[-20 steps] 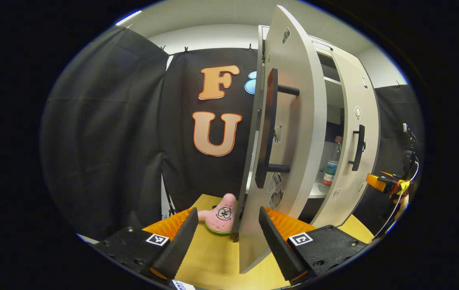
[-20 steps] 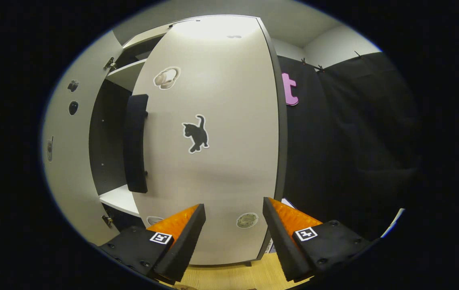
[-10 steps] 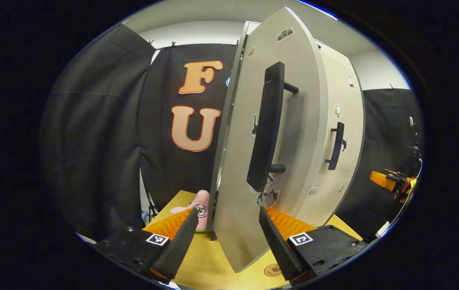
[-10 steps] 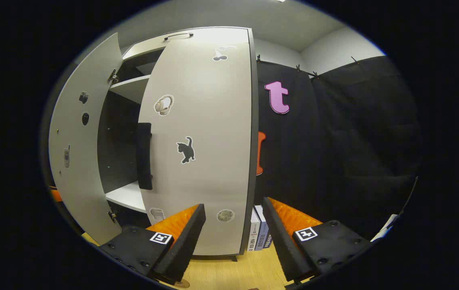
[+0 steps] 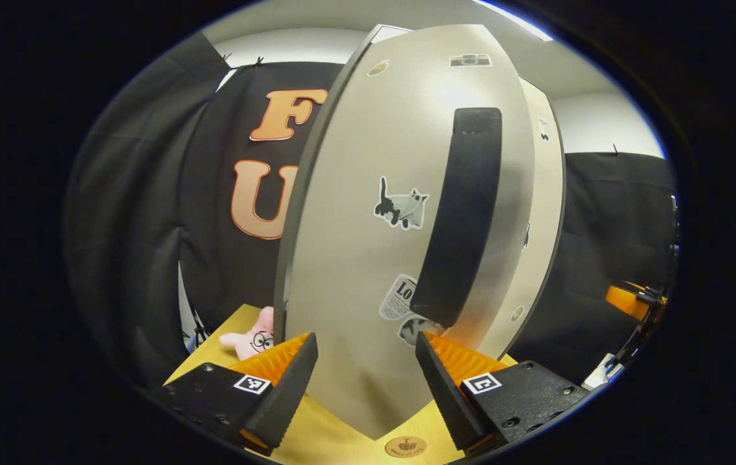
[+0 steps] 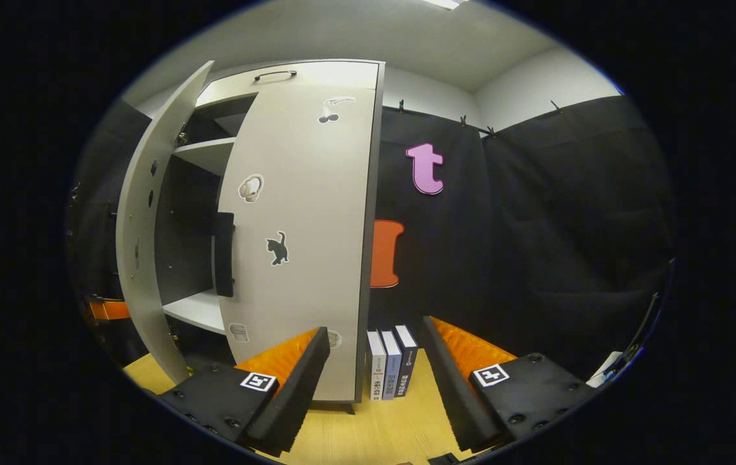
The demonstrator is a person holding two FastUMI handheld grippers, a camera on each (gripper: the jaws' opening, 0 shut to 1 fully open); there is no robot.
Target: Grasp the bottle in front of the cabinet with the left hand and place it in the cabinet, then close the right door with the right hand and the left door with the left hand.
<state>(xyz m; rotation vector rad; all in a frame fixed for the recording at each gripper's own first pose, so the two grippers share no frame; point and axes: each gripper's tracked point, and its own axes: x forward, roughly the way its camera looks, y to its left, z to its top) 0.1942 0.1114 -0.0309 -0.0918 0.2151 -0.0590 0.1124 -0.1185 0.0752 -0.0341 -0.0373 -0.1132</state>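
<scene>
The cabinet point(image 6: 303, 84) has two doors. In the left gripper view the left door point(image 5: 368, 258) stands partly open, its lower edge between the spread fingers of the left gripper point(image 5: 366, 387), which holds nothing; its one black handle point(image 5: 461, 213) is at 1 o'clock. In the right gripper view the right door point(image 6: 303, 258) is shut, and the right gripper point(image 6: 374, 387), wide and empty, hangs apart from it. Three books point(image 6: 390, 371) stand at 12 o'clock beside the cabinet. One pink plush point(image 5: 252, 337) lies at 9 o'clock on the table point(image 5: 336, 442). The bottle cannot be made out.

Recording booth, black cloth walls point(image 6: 536, 245), stickered cabinet point(image 6: 303, 245), wooden tabletop point(image 6: 374, 433)
</scene>
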